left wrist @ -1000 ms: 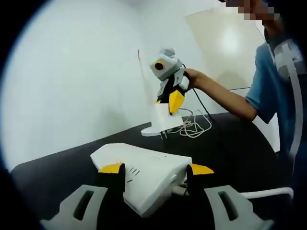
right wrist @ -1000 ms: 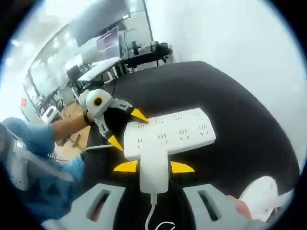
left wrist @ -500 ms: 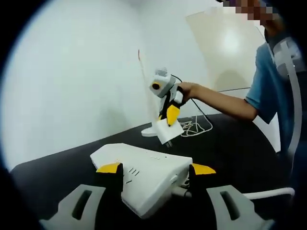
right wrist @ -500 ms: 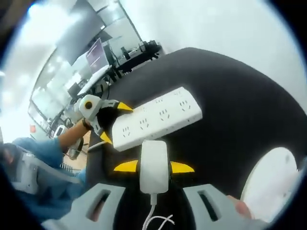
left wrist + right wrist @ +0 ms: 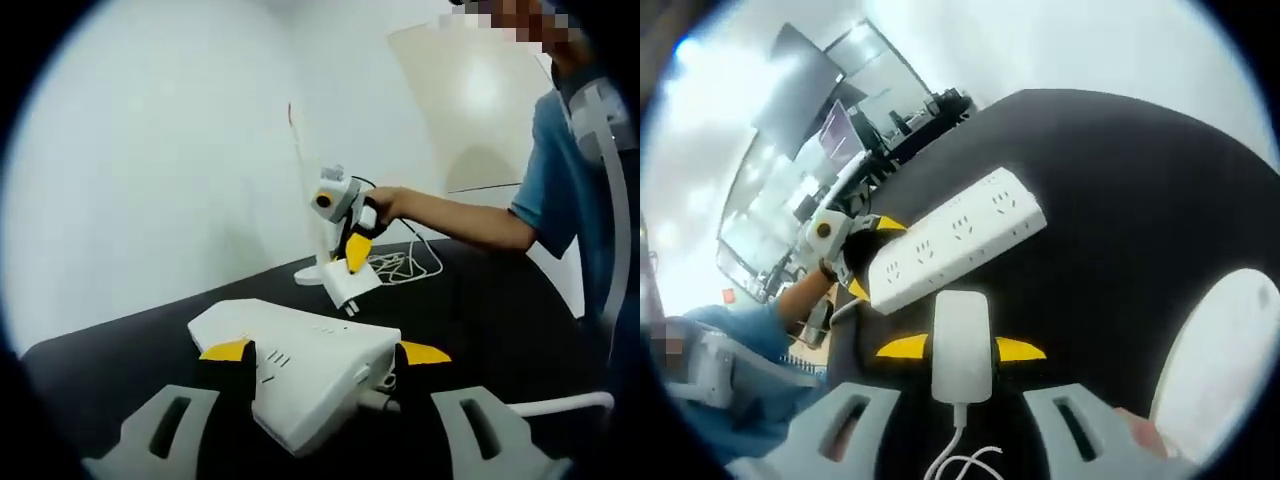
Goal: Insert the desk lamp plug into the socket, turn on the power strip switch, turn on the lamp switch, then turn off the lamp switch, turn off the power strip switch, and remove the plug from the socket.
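Observation:
A white power strip [image 5: 300, 375] lies on the black table, its near end between the yellow tips of my left gripper [image 5: 325, 352], which is shut on it. My right gripper [image 5: 352, 250] hangs beyond the strip's far end, shut on the white lamp plug [image 5: 350, 285], prongs pointing down, a short gap above the strip. In the right gripper view the plug [image 5: 960, 345] sits between my right gripper's [image 5: 960, 348] jaws. Past it is the strip [image 5: 955, 240], with my left gripper [image 5: 862, 258] at its left end. The lamp's round white base [image 5: 1220, 370] is at the lower right.
The lamp base [image 5: 315, 272] and thin stem stand by the white wall, with a coiled white cord [image 5: 405, 265] beside them. A person's arm in a blue sleeve [image 5: 555, 190] reaches in from the right. The black table [image 5: 1120, 200] ends in a curved edge.
My right gripper has come down with the plug and now hangs lower, nearer the strip's far end. The left gripper and strip have stayed put.

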Available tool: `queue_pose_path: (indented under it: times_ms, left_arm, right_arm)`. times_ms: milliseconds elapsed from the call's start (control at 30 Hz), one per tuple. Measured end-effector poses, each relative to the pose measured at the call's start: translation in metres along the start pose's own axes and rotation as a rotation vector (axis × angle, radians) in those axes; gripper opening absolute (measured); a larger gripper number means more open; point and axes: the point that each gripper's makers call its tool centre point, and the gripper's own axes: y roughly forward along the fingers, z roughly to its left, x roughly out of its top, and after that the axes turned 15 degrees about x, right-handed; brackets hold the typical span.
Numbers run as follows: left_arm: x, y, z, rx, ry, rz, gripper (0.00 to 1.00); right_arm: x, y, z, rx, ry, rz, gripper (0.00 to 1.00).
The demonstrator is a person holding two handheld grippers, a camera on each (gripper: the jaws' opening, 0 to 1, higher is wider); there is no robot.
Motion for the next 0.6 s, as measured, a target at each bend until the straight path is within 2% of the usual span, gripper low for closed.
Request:
queue_pose_path:
  times_ms: [133, 367, 533, 600]
  left_arm:
    - [0.0, 0.0, 0.0, 0.001, 0.001, 0.0, 0.54]
    - [0.0, 0.0, 0.0, 0.005, 0.007, 0.0, 0.53]
    - [0.0, 0.0, 0.0, 0.004, 0.005, 0.0, 0.53]
    - [0.0, 0.0, 0.0, 0.007, 0.001, 0.006, 0.55]
  right_arm:
    - [-0.002, 0.0, 0.001, -0.022, -0.042, 0.021, 0.25]
    - [0.0, -0.006, -0.011, -0.101, -0.103, 0.065, 0.27]
    - [0.007, -0.014, -0.02, -0.18, -0.167, 0.094, 0.26]
    - [0.008, -0.021, -0.026, -0.247, -0.208, 0.115, 0.25]
